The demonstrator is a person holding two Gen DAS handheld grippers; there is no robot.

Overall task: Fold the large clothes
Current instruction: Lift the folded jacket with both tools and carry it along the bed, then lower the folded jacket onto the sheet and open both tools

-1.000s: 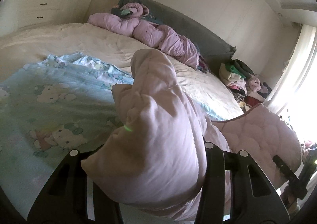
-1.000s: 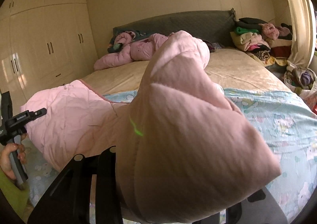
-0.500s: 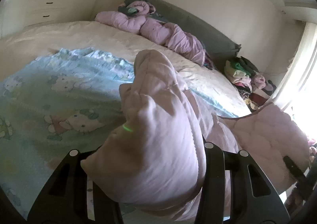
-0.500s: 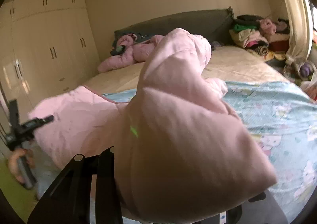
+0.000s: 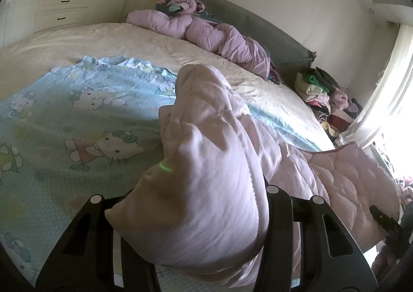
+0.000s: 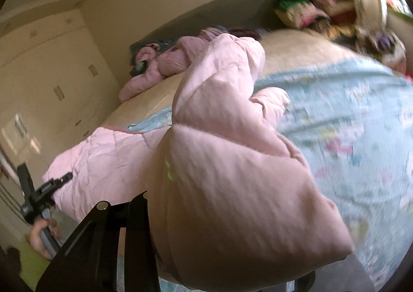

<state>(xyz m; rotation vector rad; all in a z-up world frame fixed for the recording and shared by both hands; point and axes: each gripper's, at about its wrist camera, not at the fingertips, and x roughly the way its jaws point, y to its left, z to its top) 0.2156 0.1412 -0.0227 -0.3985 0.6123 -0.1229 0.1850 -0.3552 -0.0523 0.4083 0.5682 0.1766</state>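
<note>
both jaws clamped on pink quilted coat [image 5: 206,188], right view now tilted, blurred

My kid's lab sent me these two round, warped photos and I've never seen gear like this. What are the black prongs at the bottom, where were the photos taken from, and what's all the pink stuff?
No robot here: a person holds a two-finger gripper in each hand, and each gripper carries a fisheye camera looking along its fingers, hence the round, bent view.

One picture comes from the left gripper, the other from the right gripper. The black prongs are their fingers. Both are clamped on bunched parts of the same pink quilted coat, so it fills each view.

In the right view, the person's left hand shows at the lower left, holding the other tool.

Below lies a bed with a light blue cartoon-cat blanket, another pink padded garment near the grey headboard, and a clothes pile beside the bed.
</note>
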